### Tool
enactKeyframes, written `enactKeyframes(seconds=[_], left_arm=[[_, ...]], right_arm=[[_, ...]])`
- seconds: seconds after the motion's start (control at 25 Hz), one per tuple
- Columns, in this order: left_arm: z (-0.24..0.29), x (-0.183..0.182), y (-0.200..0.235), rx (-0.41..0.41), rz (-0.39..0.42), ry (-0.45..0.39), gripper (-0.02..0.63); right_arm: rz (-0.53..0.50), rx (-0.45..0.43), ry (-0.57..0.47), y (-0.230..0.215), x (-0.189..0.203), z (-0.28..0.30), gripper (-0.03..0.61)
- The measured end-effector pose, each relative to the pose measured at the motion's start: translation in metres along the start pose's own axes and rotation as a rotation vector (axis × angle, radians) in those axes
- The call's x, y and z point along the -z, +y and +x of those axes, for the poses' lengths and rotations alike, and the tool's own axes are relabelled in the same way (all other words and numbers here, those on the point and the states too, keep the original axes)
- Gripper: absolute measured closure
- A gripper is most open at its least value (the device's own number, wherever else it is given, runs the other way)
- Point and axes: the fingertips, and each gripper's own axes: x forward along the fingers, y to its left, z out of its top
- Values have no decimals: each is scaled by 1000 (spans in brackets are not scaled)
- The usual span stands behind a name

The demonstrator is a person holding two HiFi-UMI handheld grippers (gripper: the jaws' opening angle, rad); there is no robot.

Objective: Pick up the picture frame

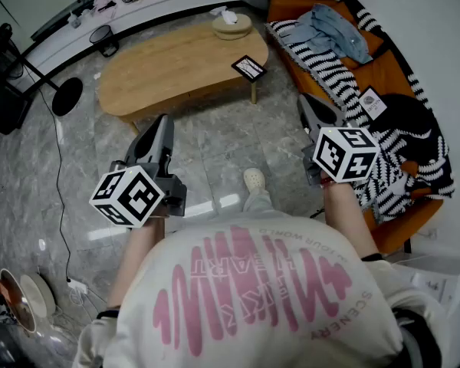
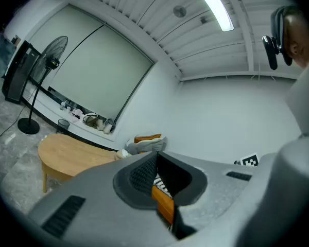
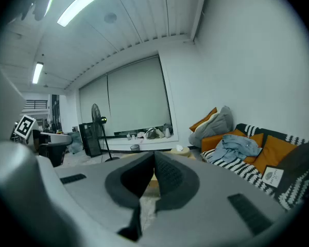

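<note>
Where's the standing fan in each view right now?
Head view: standing fan at the far left, left of the wooden table.
Left gripper view: upper left.
Right gripper view: left of centre.
Shared landmark: the cluttered window ledge.

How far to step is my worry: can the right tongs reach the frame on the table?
Probably not yet: the shut right tongs hang over floor, short of the frame at the near edge of the table. Nothing blocks the way.
</note>
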Motion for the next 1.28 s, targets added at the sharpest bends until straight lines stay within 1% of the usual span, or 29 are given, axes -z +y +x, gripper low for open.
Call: enactKeyframes(seconds=[0.32,0.48,0.6,0.76,0.92,1.08,1.28], left_arm=[[10,9,5,-18,-15,12,611],[28,18,12,-43,-38,34,611],[48,22,19,-71,-51,38,611],[81,18,26,-107,-65,24,611],[116,4,34,-144,-65,-15,611],[150,-2,40,-182,-82,-40,611],[180,-4,41,-219,-96,-60,611]], right_arm=[[8,4,19,-13,9,10,574],[40,-11,13,-27,8,27,574],[44,-21,30,-45,5,49,574],[33,-38,60,-73,-7,86,574],[20,-63,54,-100,-29,124,572],[9,-86,48,-128,-48,158,572],[8,-127,80,-152,-56,195,574]])
